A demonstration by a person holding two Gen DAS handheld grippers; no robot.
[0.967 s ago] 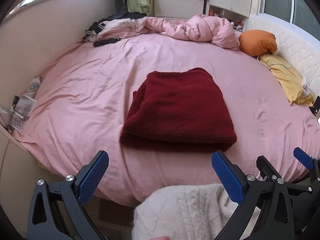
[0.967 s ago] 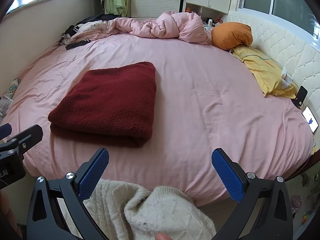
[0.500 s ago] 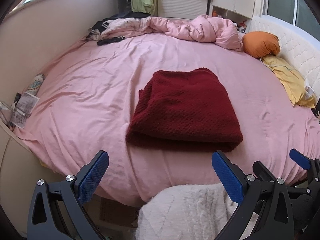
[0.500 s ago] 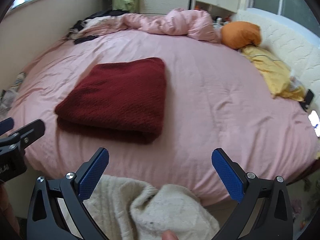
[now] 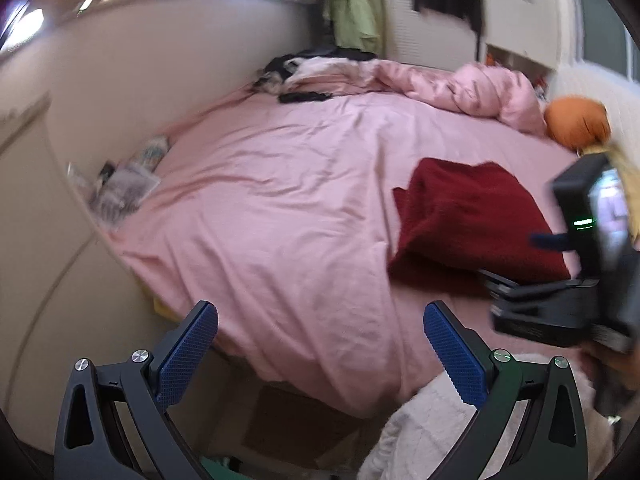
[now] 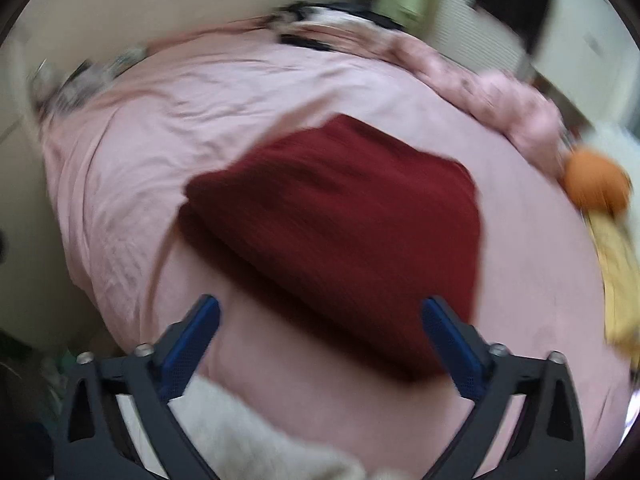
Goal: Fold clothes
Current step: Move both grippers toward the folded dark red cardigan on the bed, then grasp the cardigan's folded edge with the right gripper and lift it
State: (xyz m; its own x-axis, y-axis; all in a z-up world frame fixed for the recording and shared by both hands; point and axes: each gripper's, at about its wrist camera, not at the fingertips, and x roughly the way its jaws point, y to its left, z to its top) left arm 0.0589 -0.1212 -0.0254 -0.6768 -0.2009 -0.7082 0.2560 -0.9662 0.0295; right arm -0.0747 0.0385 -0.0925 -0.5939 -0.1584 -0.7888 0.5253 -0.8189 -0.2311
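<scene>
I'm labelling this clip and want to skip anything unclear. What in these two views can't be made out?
- Cream knitted garment: cut off by the bottom edge in both wrist views, so its shape is unclear.
- Folded dark red knit: its right side is hidden in the left wrist view behind the right tongs.
- Small items on the beige ledge: blurred in both views.
- Right wrist view: motion blur smears everything.

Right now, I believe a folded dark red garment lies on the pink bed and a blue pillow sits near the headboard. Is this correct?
Not quite: the pillow near the headboard is orange, not blue, as the left wrist view shows. The rest holds: a folded dark red garment lies on the pink bed.
</scene>
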